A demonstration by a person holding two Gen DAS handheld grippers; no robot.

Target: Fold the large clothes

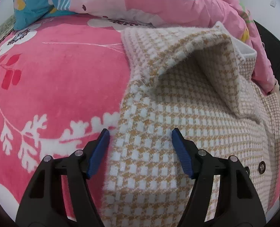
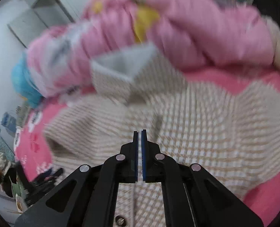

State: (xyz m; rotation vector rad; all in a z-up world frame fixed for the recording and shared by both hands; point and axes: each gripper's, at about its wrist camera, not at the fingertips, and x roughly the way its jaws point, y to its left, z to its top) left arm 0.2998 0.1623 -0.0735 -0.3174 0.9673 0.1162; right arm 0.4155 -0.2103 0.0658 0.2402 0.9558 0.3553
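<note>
The coat (image 1: 168, 113) lies spread on the bed, and its left edge runs between the fingers of my left claw (image 1: 140, 138), which stands spread over it with nothing pinched. The left pad sits just off the edge over the blanket (image 1: 54, 85); the right pad is over the cloth itself. Ahead of this claw and to its right a thick flap, a sleeve or front panel, arches up in a loose hollow instead of lying flat.

My worry is that arch: I judge that if I close here I may take only the top layer, or catch the blanket's pile with it, and drag both. The flap could also slump crooked and spoil the fold line.

My right claw (image 2: 139, 134) is pressed together on nothing, hovering above the coat (image 2: 187, 132) near the button (image 2: 120, 219) row below it. The view is smeared, so I cannot judge how close it sits to the cloth; reaching blind could snag a button.

The coat is a fuzzy, heavy knit in tan-and-white houndstooth, with dark round buttons. The blanket is plush pink with white leaf prints. Beyond both claws a puffy pink quilt (image 1: 177, 1) is heaped, crowding the coat's far edge.
</note>
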